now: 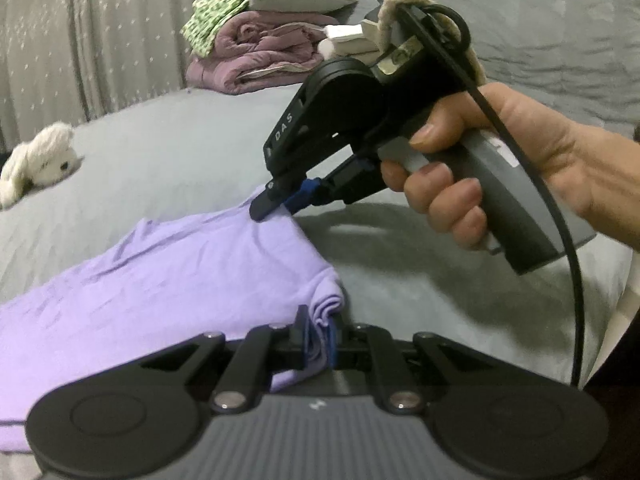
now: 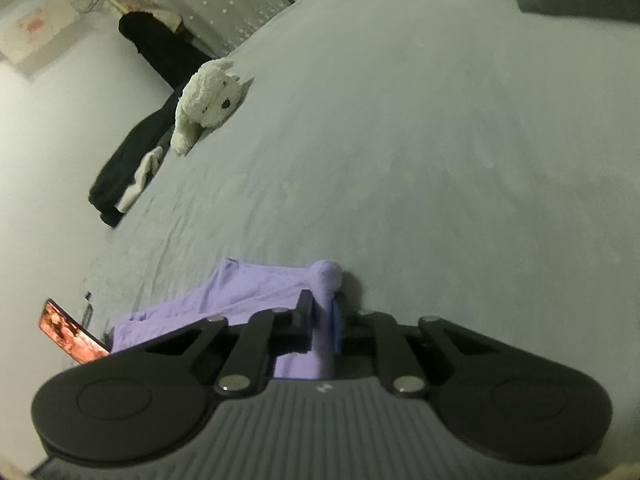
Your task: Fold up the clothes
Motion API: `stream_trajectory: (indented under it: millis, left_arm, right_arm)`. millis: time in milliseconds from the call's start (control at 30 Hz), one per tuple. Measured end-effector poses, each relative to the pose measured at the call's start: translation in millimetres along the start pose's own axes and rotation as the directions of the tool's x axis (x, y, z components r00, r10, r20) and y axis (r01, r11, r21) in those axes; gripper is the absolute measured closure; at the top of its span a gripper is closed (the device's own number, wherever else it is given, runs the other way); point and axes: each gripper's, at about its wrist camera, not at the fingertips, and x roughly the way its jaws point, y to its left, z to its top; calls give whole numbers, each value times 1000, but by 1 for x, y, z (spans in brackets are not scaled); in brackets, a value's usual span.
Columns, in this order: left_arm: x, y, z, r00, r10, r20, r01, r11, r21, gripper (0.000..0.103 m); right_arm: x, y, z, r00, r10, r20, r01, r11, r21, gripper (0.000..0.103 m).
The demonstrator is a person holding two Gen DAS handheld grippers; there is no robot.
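A lilac garment [image 1: 160,280] lies spread on the grey bed sheet [image 1: 160,152]. My left gripper [image 1: 318,332] is shut on a bunched corner of the garment at its near right edge. My right gripper [image 1: 276,202], held in a hand, is shut on the garment's far right corner and lifts it slightly. In the right wrist view the right gripper [image 2: 322,320] pinches a fold of the lilac garment [image 2: 240,292], which trails off to the left over the bed sheet [image 2: 400,140].
A pile of folded bedding and clothes [image 1: 264,40] sits at the back of the bed. A white plush toy [image 1: 40,160] [image 2: 208,100] lies at the left edge. Dark clothes [image 2: 128,168] hang off the bed side. A phone [image 2: 72,338] lies near the garment.
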Motion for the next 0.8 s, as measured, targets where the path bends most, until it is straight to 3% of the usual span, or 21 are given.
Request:
stream_trajectory:
  millis: [367,533,800]
  left_arm:
    - [-17,28,-4,995,-71,73,84,977,-194,97]
    - [-31,40,-3,991,-59,117,87,964,-251,97]
    - [-50,80,-10,989,-31,145,86,917,-388,97]
  right_arm:
    - [-1,33,7,999,-49,2,49,998,-37,92]
    - [3,56,8,1000,-18,18,19,999,-49,93]
    - [20,80,7,998,44,34,-43,999,-25,93]
